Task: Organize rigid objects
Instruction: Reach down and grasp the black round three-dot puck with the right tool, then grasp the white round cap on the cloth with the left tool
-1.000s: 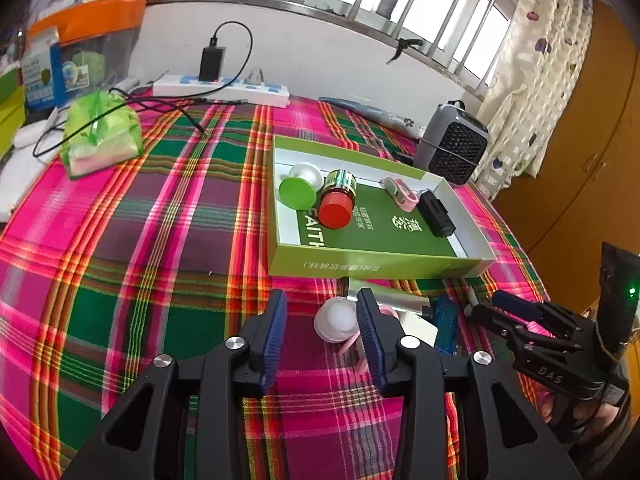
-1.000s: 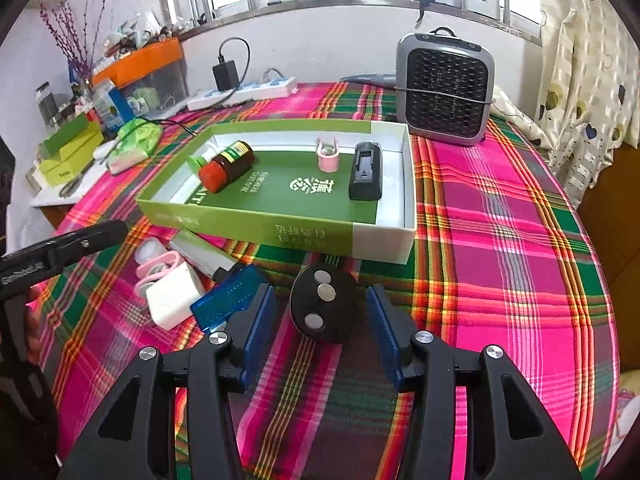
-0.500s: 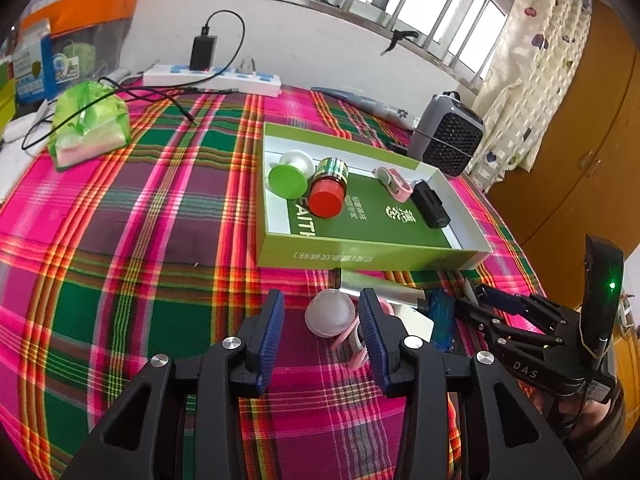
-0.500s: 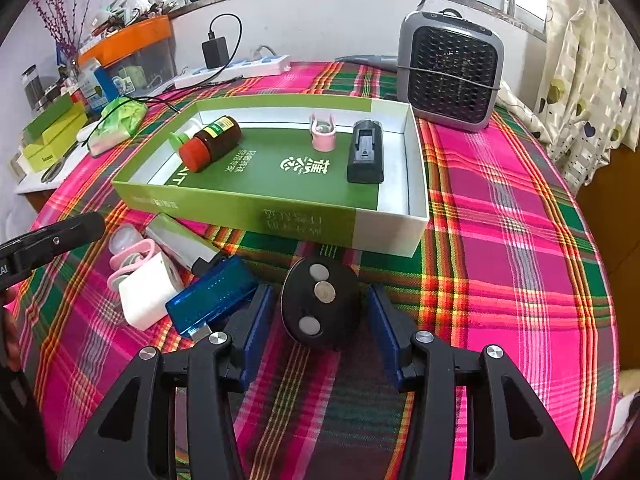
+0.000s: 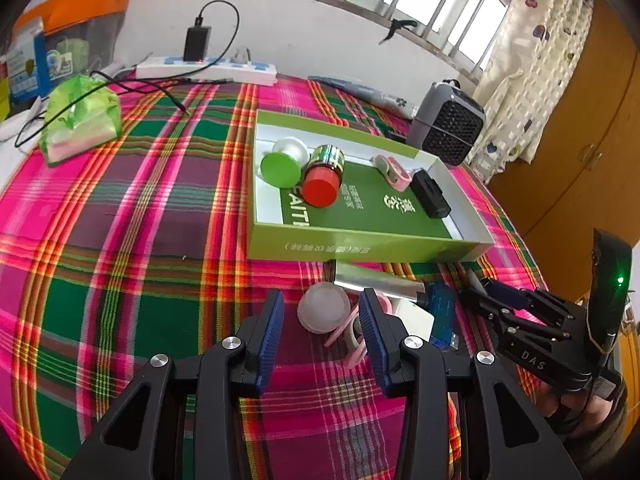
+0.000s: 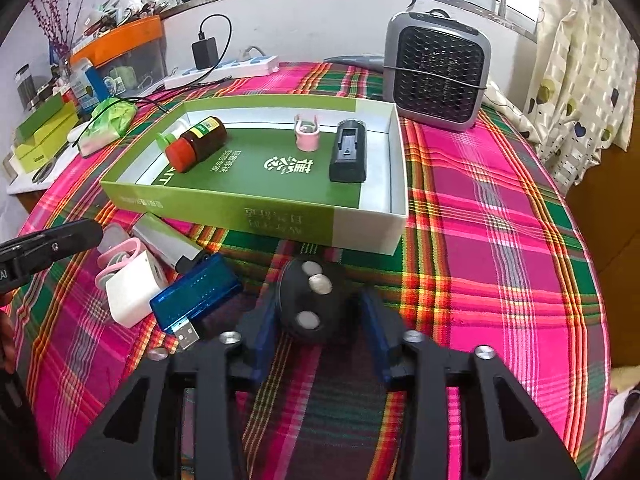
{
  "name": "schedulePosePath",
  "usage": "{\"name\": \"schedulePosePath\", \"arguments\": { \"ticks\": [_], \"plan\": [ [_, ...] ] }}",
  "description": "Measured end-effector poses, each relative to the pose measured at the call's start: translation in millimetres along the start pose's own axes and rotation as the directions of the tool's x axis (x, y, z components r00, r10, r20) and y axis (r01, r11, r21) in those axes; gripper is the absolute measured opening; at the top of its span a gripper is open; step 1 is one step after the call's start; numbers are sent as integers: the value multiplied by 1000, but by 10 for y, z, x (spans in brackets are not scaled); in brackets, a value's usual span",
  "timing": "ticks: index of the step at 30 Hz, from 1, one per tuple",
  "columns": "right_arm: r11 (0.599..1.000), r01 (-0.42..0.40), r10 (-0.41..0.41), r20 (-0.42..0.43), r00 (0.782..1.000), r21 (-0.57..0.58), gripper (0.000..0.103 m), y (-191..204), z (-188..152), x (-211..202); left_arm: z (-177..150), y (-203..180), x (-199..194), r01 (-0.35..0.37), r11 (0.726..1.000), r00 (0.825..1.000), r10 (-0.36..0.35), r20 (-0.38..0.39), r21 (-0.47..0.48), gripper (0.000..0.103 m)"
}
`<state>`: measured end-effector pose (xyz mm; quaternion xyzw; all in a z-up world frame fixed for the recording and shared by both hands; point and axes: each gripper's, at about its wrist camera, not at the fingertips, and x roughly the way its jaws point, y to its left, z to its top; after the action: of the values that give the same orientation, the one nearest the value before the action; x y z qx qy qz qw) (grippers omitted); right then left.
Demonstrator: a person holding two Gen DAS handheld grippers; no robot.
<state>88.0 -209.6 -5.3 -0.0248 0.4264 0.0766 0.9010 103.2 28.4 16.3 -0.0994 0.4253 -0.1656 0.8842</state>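
Observation:
A green box [image 5: 360, 246] [image 6: 256, 216] lies on the plaid tablecloth. It holds a red-capped brown bottle [image 6: 196, 144], a green-capped bottle [image 5: 280, 166], a pink clip [image 6: 307, 134] and a black block [image 6: 348, 151]. In front of it lie a white round cap [image 5: 324, 307], a silver bar [image 6: 166, 242], a white cube [image 6: 134, 296], a blue USB stick [image 6: 196, 296] and a black round remote [image 6: 310, 304]. My left gripper [image 5: 322, 334] is open with the white cap between its fingers. My right gripper [image 6: 318, 330] is open around the black remote.
A grey fan heater [image 6: 436, 74] stands behind the box at the right. A power strip with a charger [image 5: 208, 68] and a green tissue pack [image 5: 80, 120] lie at the back left. Boxes and an orange bin [image 6: 116, 52] crowd the far left.
My right gripper has moved forward, so the black remote now sits deeper between its fingers. My left gripper has shifted slightly around the white cap.

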Motion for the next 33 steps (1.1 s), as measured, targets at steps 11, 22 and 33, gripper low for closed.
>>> {"name": "schedulePosePath", "arguments": {
  "ticks": [11, 22, 33],
  "plan": [
    [1000, -16, 16, 12, 1000, 2, 39, -53, -26, -60, -1, -102, 104, -37, 999, 999, 38, -34, 36, 38],
    [999, -47, 47, 19, 999, 26, 39, -131, -38, -82, 32, -158, 159, -99, 993, 994, 101, -33, 63, 38],
    [996, -75, 74, 14, 997, 45, 39, -177, -52, -56, 50, 65, 105, -155, 988, 987, 155, -31, 5, 38]
  ]
}}
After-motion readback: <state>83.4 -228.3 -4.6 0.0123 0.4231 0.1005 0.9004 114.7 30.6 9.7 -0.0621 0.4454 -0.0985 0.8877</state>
